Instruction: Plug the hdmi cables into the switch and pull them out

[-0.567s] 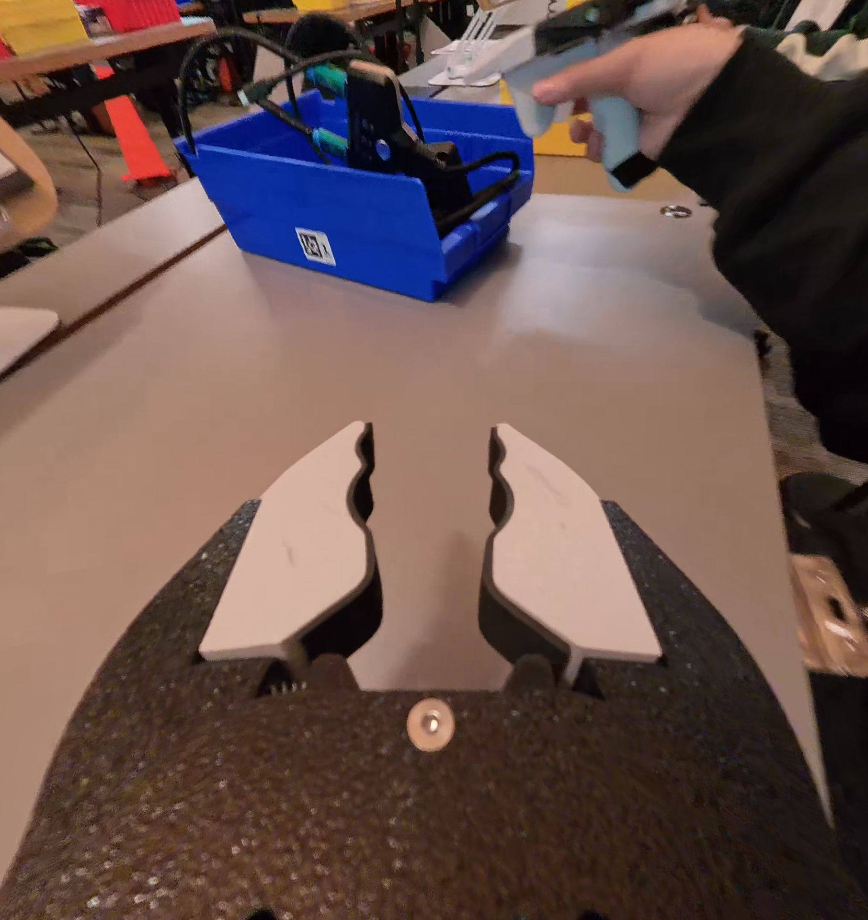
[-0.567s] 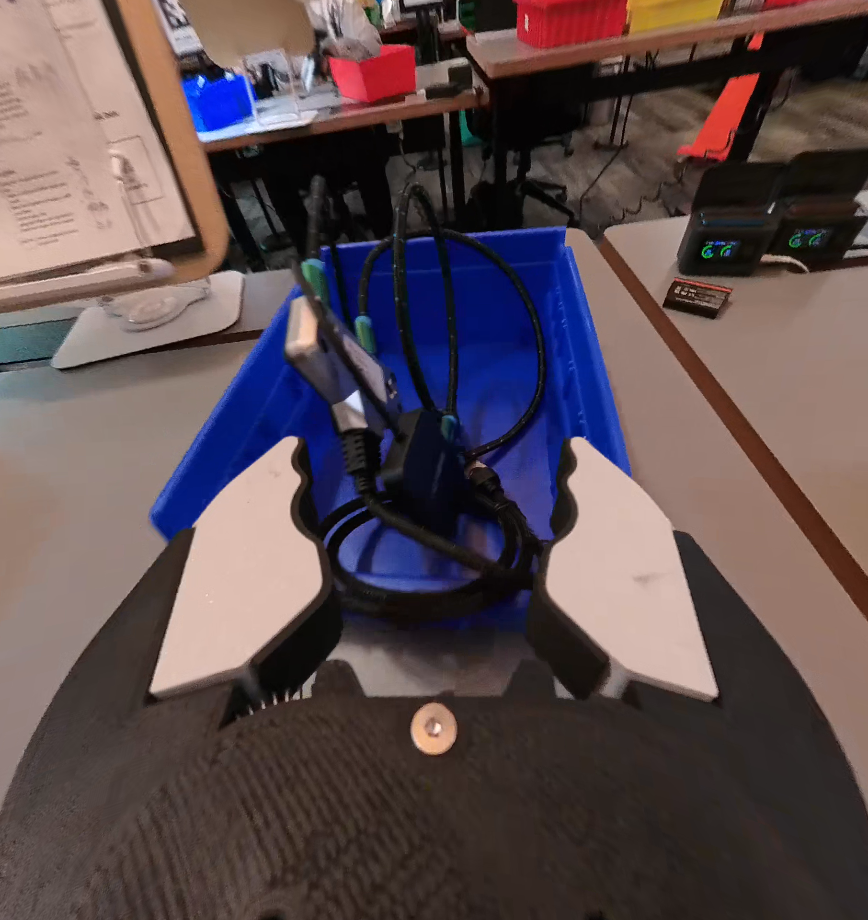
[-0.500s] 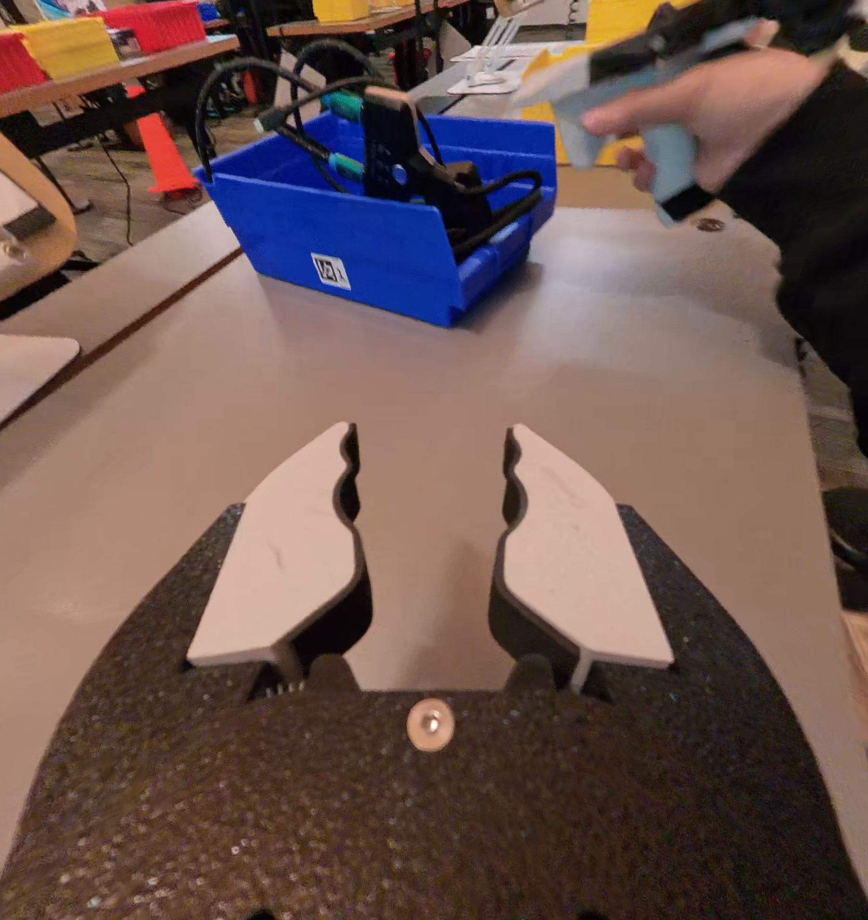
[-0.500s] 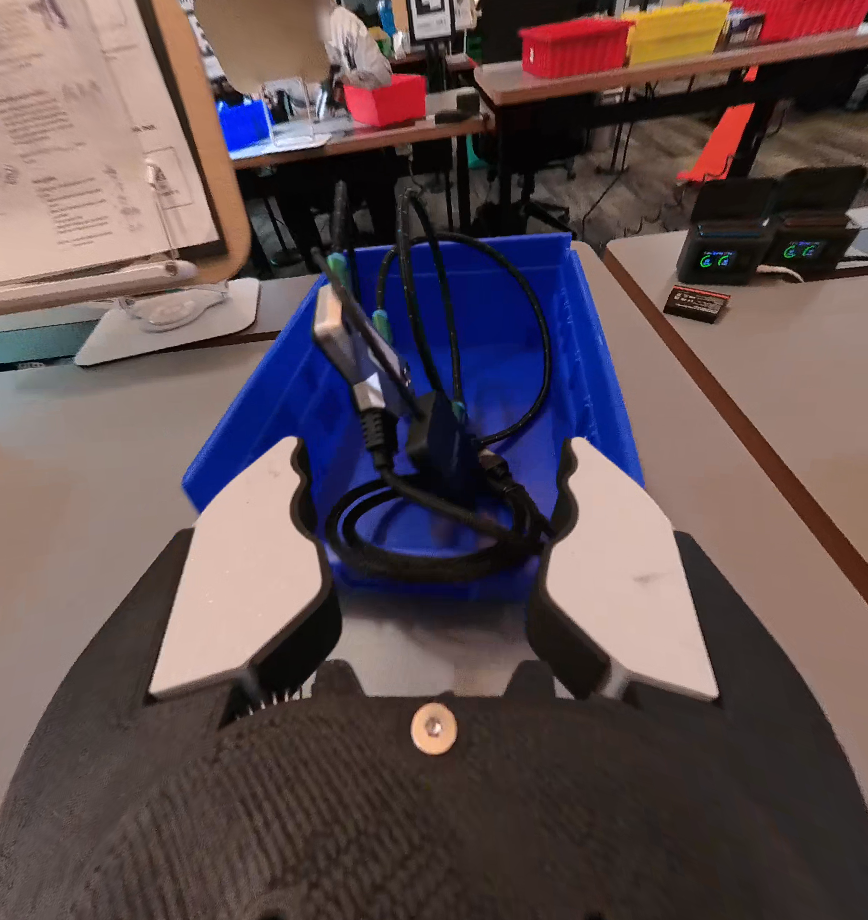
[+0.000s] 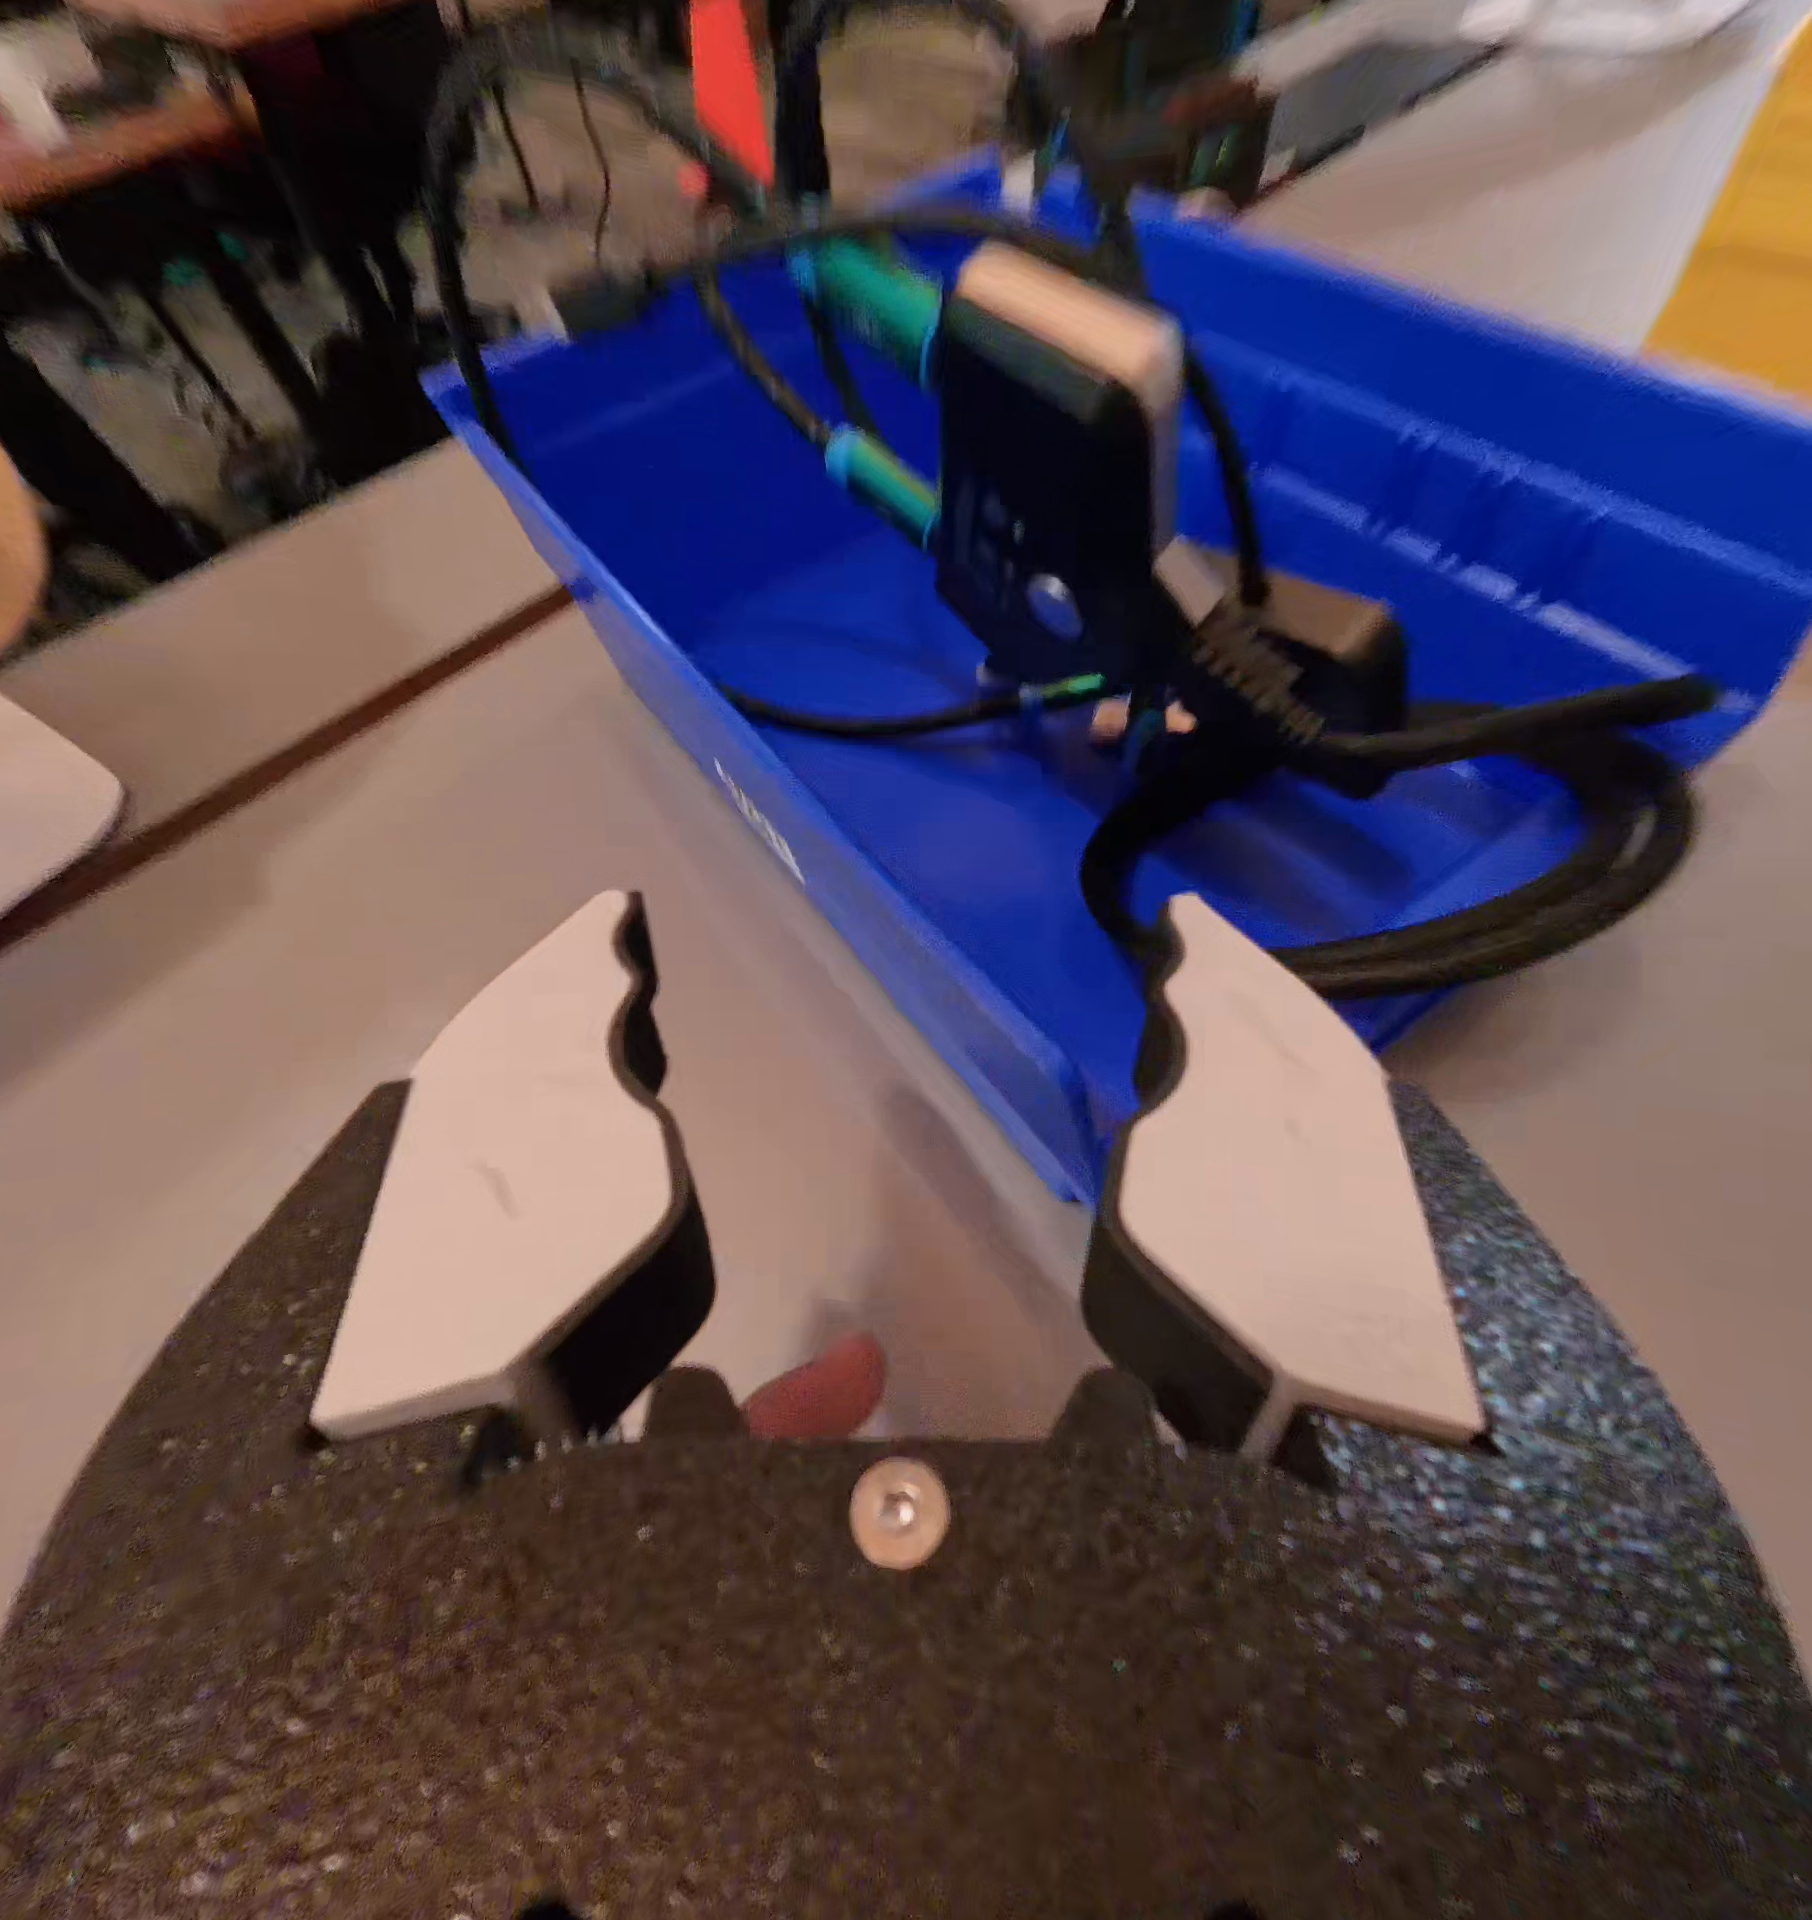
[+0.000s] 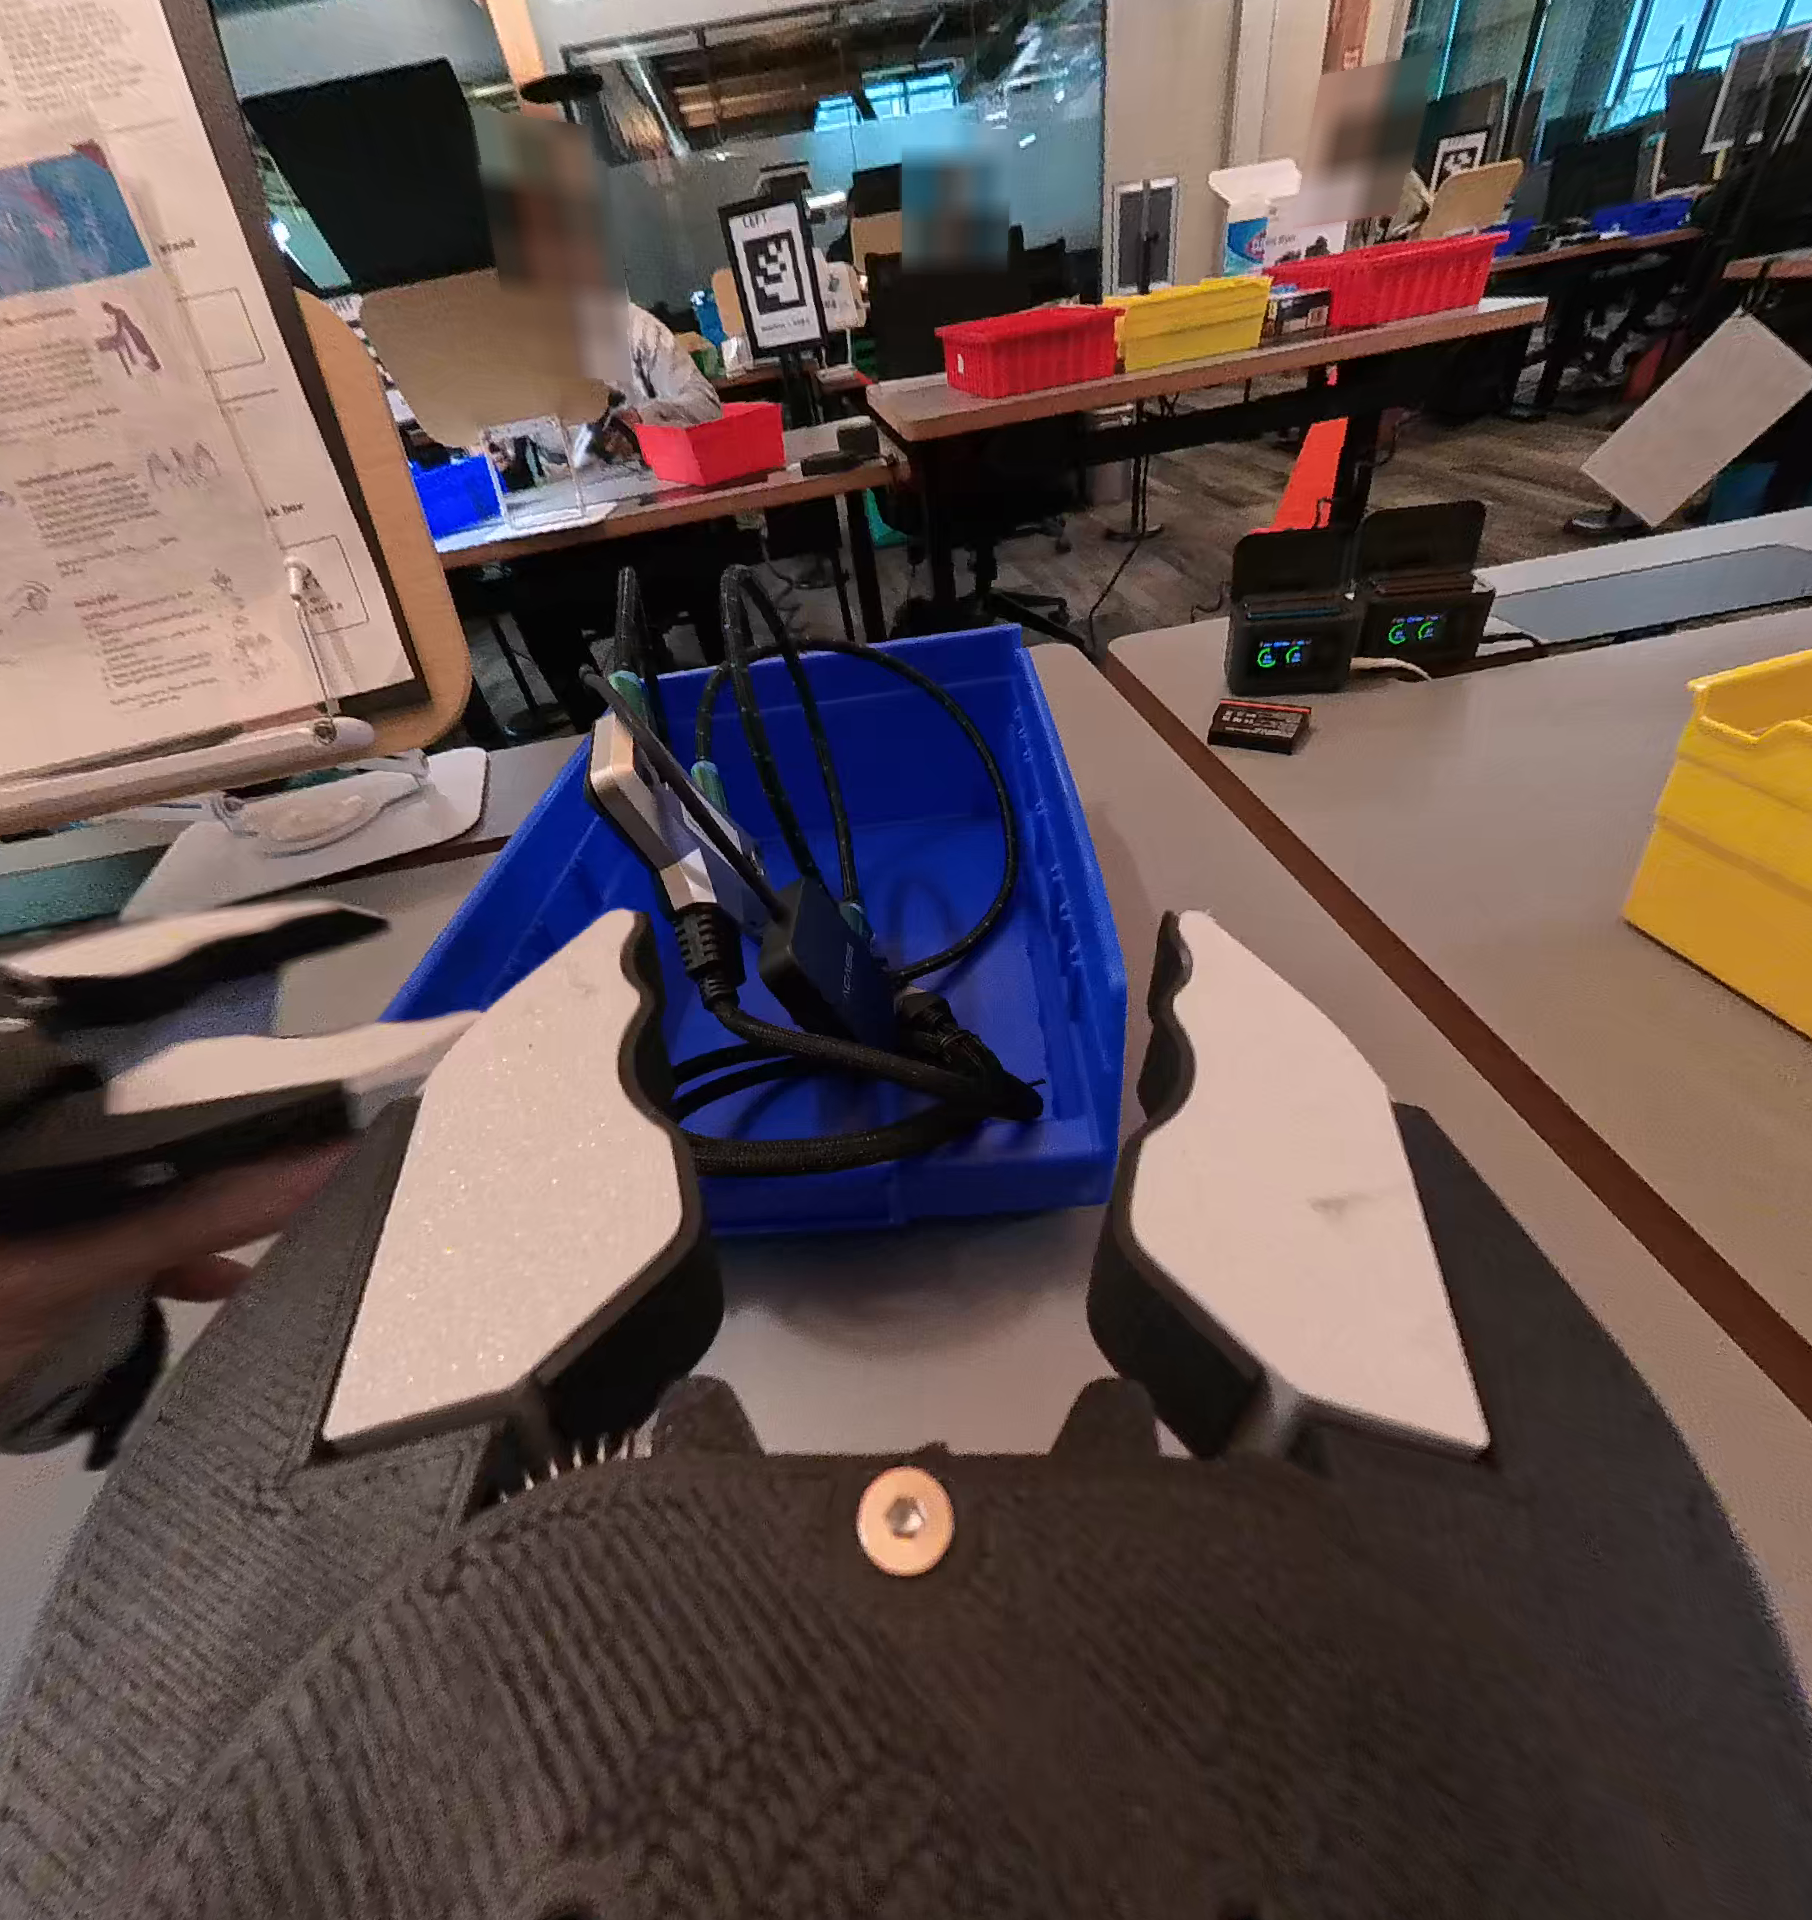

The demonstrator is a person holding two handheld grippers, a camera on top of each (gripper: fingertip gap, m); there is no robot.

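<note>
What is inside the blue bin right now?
Inside the blue bin: a dark HDMI switch propped upright, a smaller black adapter, and coiled black cables with green-collared plugs. The floor beneath the coils is hidden.

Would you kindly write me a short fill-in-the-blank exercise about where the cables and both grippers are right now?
1. The switch and black cables lie in a ____ bin.
2. Both the left gripper and the right gripper are ____, holding nothing.
3. In the right wrist view, a ____ bin sits on the neighbouring table.

Missing words: blue; open; yellow
</note>
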